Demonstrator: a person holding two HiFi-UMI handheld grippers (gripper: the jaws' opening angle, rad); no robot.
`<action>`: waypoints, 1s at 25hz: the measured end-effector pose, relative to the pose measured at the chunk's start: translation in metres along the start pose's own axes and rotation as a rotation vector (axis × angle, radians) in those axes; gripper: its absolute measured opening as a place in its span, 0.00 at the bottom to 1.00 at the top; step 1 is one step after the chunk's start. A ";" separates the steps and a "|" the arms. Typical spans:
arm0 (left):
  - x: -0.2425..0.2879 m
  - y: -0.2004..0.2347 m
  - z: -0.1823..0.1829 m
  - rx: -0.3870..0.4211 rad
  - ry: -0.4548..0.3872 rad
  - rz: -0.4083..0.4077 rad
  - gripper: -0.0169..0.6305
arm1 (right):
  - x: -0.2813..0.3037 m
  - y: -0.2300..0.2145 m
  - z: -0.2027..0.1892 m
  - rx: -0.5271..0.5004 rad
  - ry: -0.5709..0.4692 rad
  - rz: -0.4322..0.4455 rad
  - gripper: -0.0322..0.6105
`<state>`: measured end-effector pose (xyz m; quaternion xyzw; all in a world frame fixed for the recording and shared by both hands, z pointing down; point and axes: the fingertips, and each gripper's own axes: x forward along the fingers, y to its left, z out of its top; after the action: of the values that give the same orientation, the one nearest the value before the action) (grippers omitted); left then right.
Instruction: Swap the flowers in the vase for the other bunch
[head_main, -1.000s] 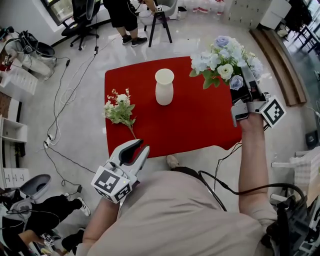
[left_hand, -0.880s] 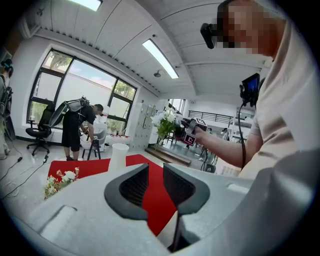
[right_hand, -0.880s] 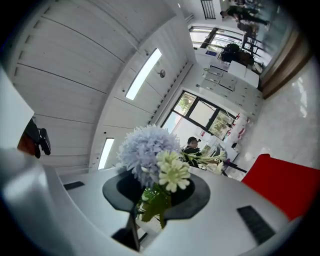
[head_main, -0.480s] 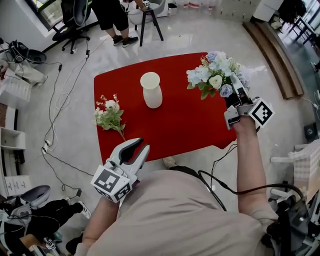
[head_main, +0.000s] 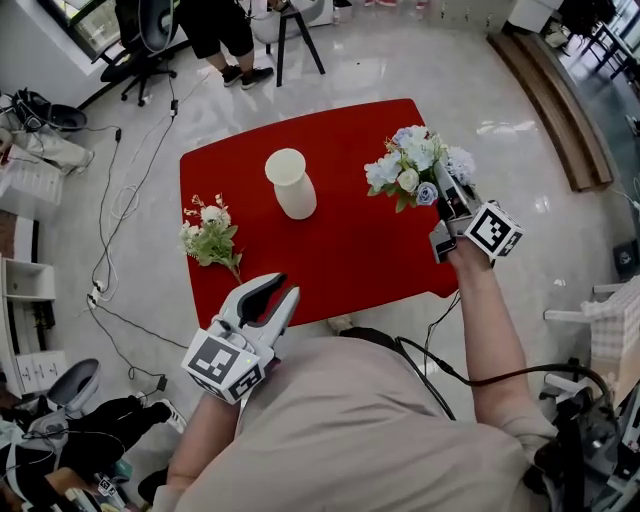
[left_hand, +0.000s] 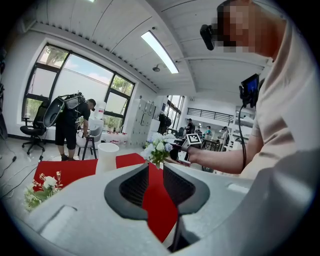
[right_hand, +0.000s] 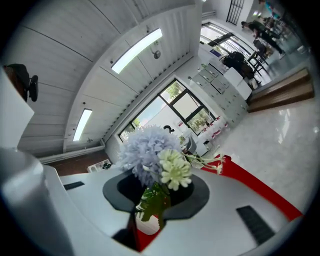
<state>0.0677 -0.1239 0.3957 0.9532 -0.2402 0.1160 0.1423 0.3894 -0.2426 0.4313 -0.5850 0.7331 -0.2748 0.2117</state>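
A white vase (head_main: 291, 183) stands with nothing in it on the red table (head_main: 340, 260). A small green-and-white bunch (head_main: 210, 237) lies flat near the table's left edge. My right gripper (head_main: 441, 196) is shut on the stems of a blue-and-white bouquet (head_main: 412, 165), holding it over the table's right part, right of the vase. In the right gripper view the bouquet (right_hand: 152, 159) rises between the jaws of that gripper (right_hand: 151, 202). My left gripper (head_main: 272, 296) hovers at the table's near edge, open by a narrow gap with nothing in it. The left gripper view shows the vase (left_hand: 107, 156) and the small bunch (left_hand: 42, 186) ahead.
A person (head_main: 215, 30) stands by a stool (head_main: 290, 30) beyond the table, next to an office chair (head_main: 150, 35). Cables (head_main: 120, 200) trail over the floor at left. A low wooden bench (head_main: 545, 100) runs along the right.
My right gripper has come down and leftward with the bouquet, from off the table's right edge to over its right part. The left gripper looks much the same.
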 end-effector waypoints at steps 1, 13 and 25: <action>0.002 0.000 0.000 0.000 0.005 0.003 0.14 | 0.002 -0.007 -0.009 -0.007 0.013 -0.013 0.21; 0.016 -0.008 -0.001 -0.013 0.028 0.063 0.14 | 0.042 -0.013 -0.072 -0.175 0.147 -0.004 0.21; -0.001 0.016 -0.005 -0.050 0.025 0.179 0.14 | 0.100 -0.050 -0.106 -0.206 0.269 -0.066 0.21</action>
<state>0.0589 -0.1351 0.4035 0.9226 -0.3254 0.1340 0.1582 0.3369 -0.3315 0.5449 -0.5852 0.7596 -0.2809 0.0415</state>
